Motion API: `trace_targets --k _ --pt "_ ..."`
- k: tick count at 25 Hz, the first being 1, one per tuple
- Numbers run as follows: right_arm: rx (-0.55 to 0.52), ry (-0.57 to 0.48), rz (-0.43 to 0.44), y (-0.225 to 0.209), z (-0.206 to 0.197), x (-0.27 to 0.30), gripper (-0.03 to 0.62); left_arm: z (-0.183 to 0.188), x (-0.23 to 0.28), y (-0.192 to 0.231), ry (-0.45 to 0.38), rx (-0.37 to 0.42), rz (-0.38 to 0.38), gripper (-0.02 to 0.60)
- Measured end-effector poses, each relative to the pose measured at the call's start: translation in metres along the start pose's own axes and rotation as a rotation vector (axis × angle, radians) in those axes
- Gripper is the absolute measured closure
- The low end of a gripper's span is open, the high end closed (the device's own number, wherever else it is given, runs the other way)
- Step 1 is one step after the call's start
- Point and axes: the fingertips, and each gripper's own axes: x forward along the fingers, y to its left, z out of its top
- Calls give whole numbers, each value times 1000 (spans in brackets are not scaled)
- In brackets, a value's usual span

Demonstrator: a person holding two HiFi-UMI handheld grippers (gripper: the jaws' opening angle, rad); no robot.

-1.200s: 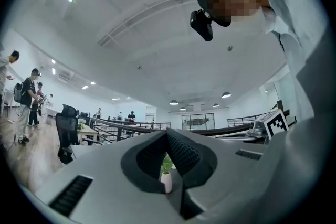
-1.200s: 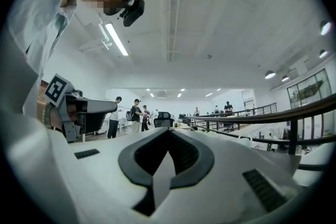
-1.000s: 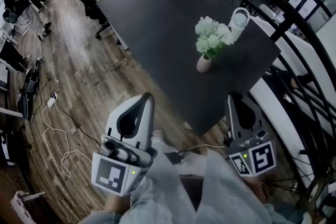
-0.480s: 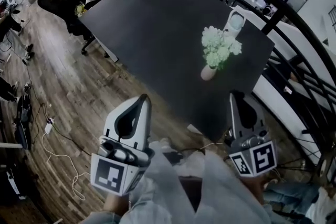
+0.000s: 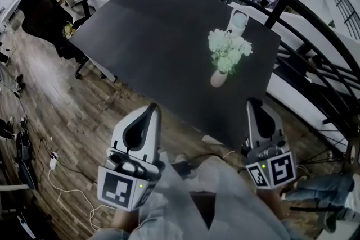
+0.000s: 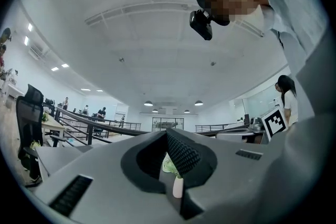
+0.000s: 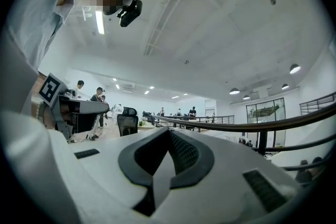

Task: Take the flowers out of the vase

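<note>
A bunch of white flowers (image 5: 228,49) with green leaves stands in a small pale vase (image 5: 218,78) near the right end of a black table (image 5: 152,31). Both grippers hover over the wooden floor, short of the table's near edge and well apart from the vase. My left gripper (image 5: 154,106) is shut and holds nothing. Through the slit below its tips (image 6: 167,132) I see the flowers (image 6: 168,165) and the vase (image 6: 178,187) far ahead. My right gripper (image 5: 252,103) is also shut and empty, and its own view shows closed jaws (image 7: 169,129) with the office beyond.
A white jug-like object (image 5: 238,21) stands on the table behind the vase. A dark curved railing (image 5: 306,17) runs past the table's right side. A black office chair (image 5: 42,11) is at the left. Cables (image 5: 53,163) lie on the wooden floor.
The view has swung, so the office chair and table have slid leftward in the picture. Both grippers keep their places in the view, still shut.
</note>
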Motion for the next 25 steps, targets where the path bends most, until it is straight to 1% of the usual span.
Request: trace_targets --k 1,4,7,13,17,20,25 --pt "-2 3 -11 1 -1 -1 591 1 0 0 -8 0 -11 584" --pt "-8 13 -30 4 -2 -5 591 -5 -1 -2 30 -20 -35 584" --pt "-6 27 -36 7 -5 -8 591 -7 -4 -4 39 -25 -44 584" --pt "-20 57 -35 7 -15 -3 591 -10 -8 -3 42 -45 -43 584" --pt "-24 53 -38 4 -16 3 591 -9 -8 -2 42 -31 -43 584" --pt "-27 56 -43 2 -17 4 591 -9 -4 -2 42 -38 -45 584" --pt "-36 68 -46 -6 -20 11 591 -9 10 0 35 -29 -47 584"
